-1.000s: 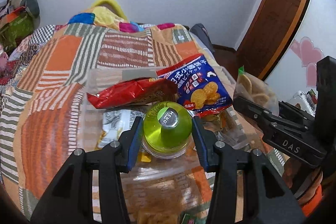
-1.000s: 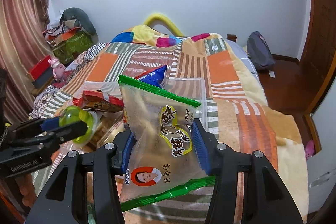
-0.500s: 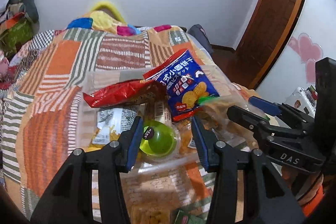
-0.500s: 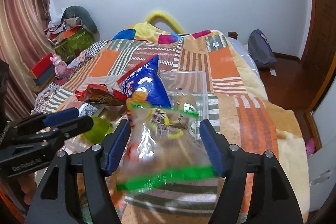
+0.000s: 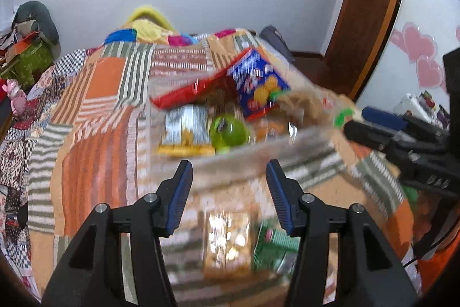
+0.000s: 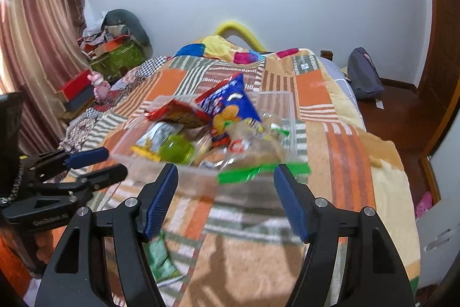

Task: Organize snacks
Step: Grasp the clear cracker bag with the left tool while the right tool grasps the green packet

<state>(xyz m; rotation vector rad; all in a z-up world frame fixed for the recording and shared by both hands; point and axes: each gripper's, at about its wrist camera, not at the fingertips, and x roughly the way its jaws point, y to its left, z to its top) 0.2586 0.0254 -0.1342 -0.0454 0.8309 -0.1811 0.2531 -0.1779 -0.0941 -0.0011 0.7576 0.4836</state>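
A clear plastic bin (image 5: 253,154) (image 6: 287,102) sits on the patchwork bed. It holds a green jelly cup (image 5: 228,132) (image 6: 176,148), a red bag (image 5: 187,92) (image 6: 175,112), a blue cracker bag (image 5: 258,82) (image 6: 230,105), a pale snack pack (image 5: 187,131) and a clear green-edged pastry bag (image 6: 258,154) (image 5: 310,105) lying over the near right rim. My left gripper (image 5: 229,186) is open and empty, just in front of the bin. My right gripper (image 6: 225,193) is open and empty, behind the pastry bag.
Loose snack packs lie on the bed in front of the bin: a clear biscuit pack (image 5: 227,240) and a green pack (image 5: 276,246) (image 6: 158,255). The bed's right edge drops to a wooden floor (image 6: 402,117). Boxes and clutter (image 6: 112,53) stand at the left.
Both grippers have let go: the jelly cup and the pastry bag now lie in the bin. Both grippers have drawn back from the bin with jaws wide.
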